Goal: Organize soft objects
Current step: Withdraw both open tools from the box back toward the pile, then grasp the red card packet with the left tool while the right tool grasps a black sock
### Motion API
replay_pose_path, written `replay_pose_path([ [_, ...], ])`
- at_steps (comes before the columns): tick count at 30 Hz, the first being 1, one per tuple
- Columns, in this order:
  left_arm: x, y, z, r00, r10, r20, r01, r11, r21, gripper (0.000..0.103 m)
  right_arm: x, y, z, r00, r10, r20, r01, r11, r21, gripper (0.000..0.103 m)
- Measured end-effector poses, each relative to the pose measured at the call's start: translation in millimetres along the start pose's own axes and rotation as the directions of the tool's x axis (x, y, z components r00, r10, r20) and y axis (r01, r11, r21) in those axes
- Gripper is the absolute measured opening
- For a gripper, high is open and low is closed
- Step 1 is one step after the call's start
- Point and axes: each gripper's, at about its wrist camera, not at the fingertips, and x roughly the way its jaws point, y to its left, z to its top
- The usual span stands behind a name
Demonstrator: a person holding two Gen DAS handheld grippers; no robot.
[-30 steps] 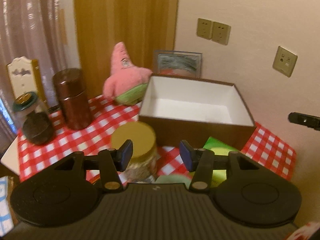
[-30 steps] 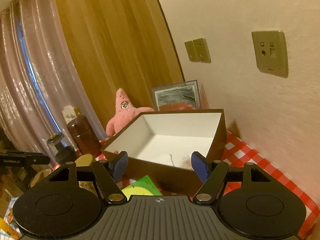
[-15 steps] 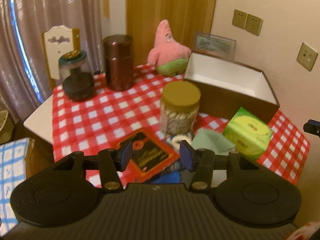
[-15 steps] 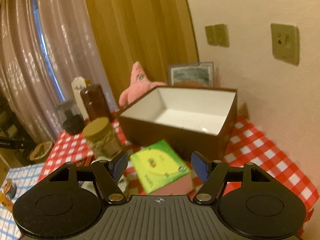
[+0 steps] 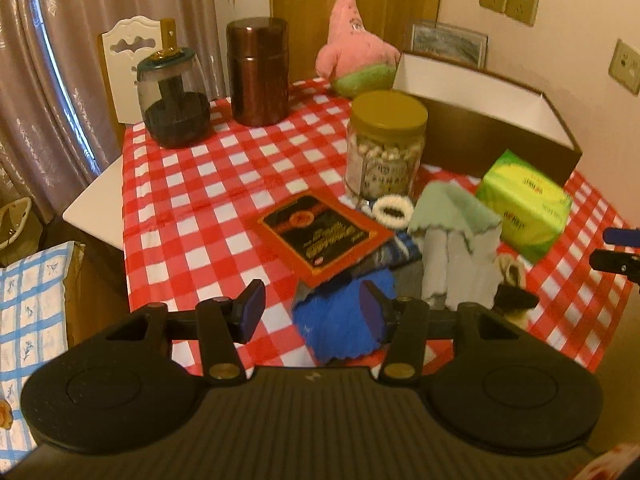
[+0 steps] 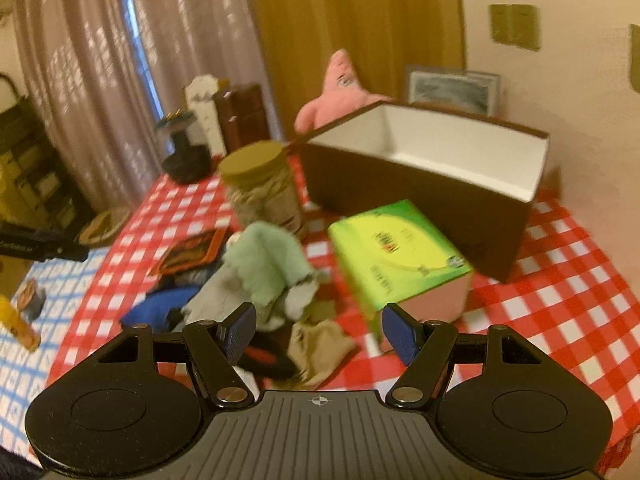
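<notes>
- Red-and-white checked tablecloth [image 5: 192,200] everywhere, and both grippers hang above it with nothing between their fingers.
- Left gripper [image 5: 312,312]: jaws spread wide, poised over a blue fuzzy cloth [image 5: 340,332] at the near edge of the table.
- Right gripper [image 6: 318,334]: also spread wide and holding nothing, over a beige sock [image 6: 320,348] (this view is blurred, so detail is thin).
- Soft pile in the middle: a mint-green cloth [image 5: 452,212] draped over a grey one, a white scrunchie [image 5: 392,209] just beside the nut jar [image 5: 386,148], and a red-and-black packet [image 5: 324,236] lying on the blue cloth's far edge.
- Green tissue pack [image 5: 524,208] sits just in front of the brown box [image 5: 496,140], whose white interior is open at the top.
- Pink starfish plush [image 5: 356,60] leans at the back, beside the box's far corner and near the copper canister [image 5: 258,72].
</notes>
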Motion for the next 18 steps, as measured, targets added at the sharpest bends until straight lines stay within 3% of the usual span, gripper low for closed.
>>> replay_pose_path([
  [18, 31, -21, -21, 0.998, -0.029, -0.047, 0.033, 0.995, 0.091, 0.049, 50, 44, -32, 0.994, 0.013, -0.113, -0.035, 0.981, -0.19, 0.07],
])
